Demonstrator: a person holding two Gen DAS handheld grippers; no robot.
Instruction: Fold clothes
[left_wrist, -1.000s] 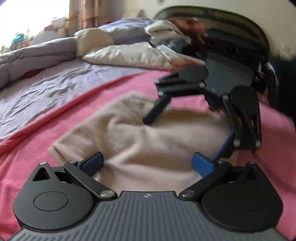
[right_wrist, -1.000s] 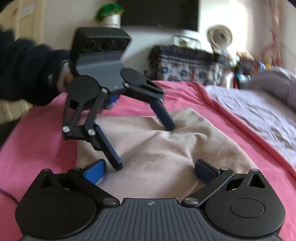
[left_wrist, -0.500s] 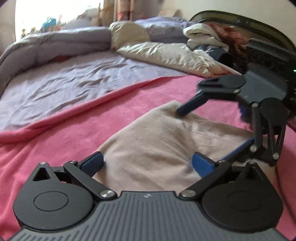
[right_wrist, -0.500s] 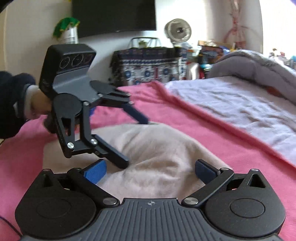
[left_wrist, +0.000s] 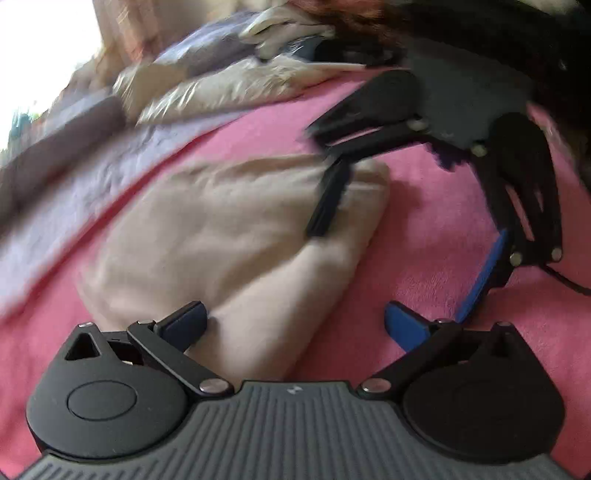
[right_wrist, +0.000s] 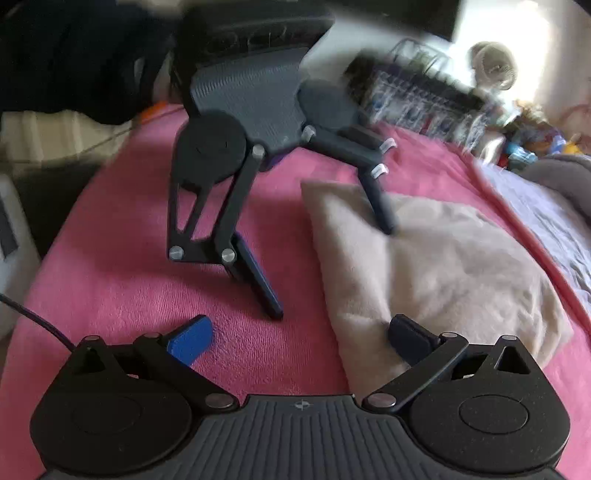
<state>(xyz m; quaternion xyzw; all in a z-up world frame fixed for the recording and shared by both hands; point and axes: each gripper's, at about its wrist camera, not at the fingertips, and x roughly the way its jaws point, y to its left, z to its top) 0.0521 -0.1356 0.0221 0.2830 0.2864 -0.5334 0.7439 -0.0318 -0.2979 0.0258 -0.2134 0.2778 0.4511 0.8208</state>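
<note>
Beige garment (left_wrist: 236, 236) is lying on a pink blanket (right_wrist: 122, 280), already folded into a thick, compact bundle. Left gripper (left_wrist: 295, 325) and right gripper (right_wrist: 295, 332) are both hovering wide and empty, each straddling one edge of it. Judging by this, only tidying or moving it aside is remaining.

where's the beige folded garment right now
The beige garment lies on the pink blanket, between both open grippers; in the right wrist view it sits right of centre, bordering the lilac sheet.

Soft daylight, blown-out window glare, motion blur, fisheye-warped edges
</note>
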